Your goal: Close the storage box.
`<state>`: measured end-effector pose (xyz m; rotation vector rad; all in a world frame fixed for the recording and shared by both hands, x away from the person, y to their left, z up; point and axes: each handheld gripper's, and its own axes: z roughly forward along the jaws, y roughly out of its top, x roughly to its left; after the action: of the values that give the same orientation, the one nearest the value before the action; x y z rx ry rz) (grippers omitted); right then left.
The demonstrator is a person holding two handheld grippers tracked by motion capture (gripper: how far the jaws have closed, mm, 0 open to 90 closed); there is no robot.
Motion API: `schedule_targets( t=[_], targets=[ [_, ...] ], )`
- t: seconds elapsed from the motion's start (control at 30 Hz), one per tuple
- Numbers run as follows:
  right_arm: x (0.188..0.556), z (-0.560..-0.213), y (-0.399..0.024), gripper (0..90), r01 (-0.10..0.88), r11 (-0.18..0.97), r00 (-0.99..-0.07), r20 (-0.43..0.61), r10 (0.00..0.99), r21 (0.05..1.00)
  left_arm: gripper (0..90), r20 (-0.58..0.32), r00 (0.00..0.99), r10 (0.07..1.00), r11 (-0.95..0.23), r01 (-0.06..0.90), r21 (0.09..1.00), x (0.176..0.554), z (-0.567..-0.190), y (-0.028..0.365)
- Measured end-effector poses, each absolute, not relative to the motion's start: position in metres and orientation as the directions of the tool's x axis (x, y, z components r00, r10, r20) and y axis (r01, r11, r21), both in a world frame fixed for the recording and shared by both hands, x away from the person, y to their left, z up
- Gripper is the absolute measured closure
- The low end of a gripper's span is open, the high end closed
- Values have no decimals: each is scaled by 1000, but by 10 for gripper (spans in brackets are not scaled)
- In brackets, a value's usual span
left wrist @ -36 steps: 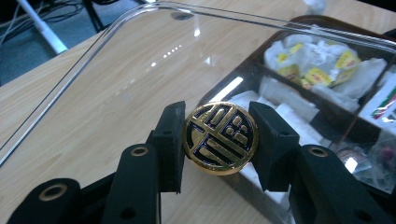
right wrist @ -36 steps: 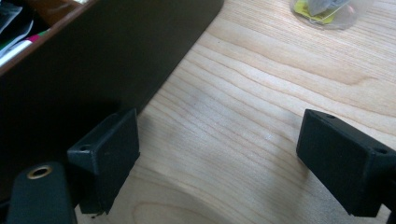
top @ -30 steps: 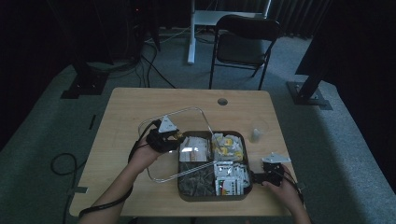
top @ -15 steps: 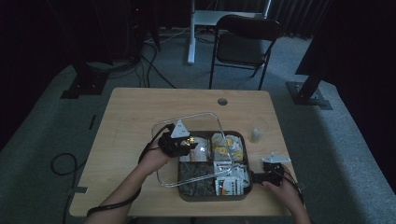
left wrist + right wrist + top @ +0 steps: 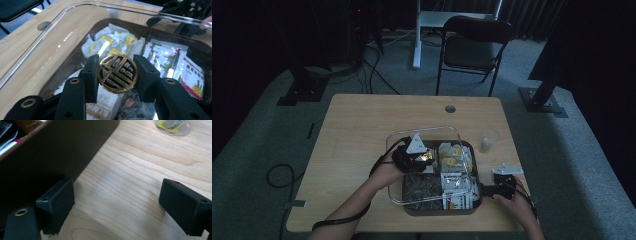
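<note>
Lid-fitting looks underway: the left gripper (image 5: 117, 75) pinches the round gold-and-black knob (image 5: 117, 74) of a clear plastic lid (image 5: 424, 134), held above the dark compartmented tray (image 5: 478, 201). Next it needs lowering squarely onto that tray, while the right gripper (image 5: 117, 205), jaws spread, waits beside the tray's wall

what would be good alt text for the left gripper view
The left gripper clamps its two black jaws on the round gold-and-black knob of a clear lid held above a dark compartment box. Beneath lie white and yellow packets and printed sachets, with the wooden table alongside.
</note>
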<state>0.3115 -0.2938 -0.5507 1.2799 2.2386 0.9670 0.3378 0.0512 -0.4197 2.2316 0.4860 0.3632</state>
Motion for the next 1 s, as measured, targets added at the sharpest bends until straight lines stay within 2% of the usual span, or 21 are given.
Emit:
schedule_targets(
  t=[0.43,1.0],
  targets=[
    [311,-551,-294,125,595,345,-509,8,861,726,588,108,913,394,-637,186,748,335,-437,29],
    [312,-551,-294,124,594,346,-509,7,861,726,588,100,925,367,-669,187,719,340,-462,12]
  ],
)
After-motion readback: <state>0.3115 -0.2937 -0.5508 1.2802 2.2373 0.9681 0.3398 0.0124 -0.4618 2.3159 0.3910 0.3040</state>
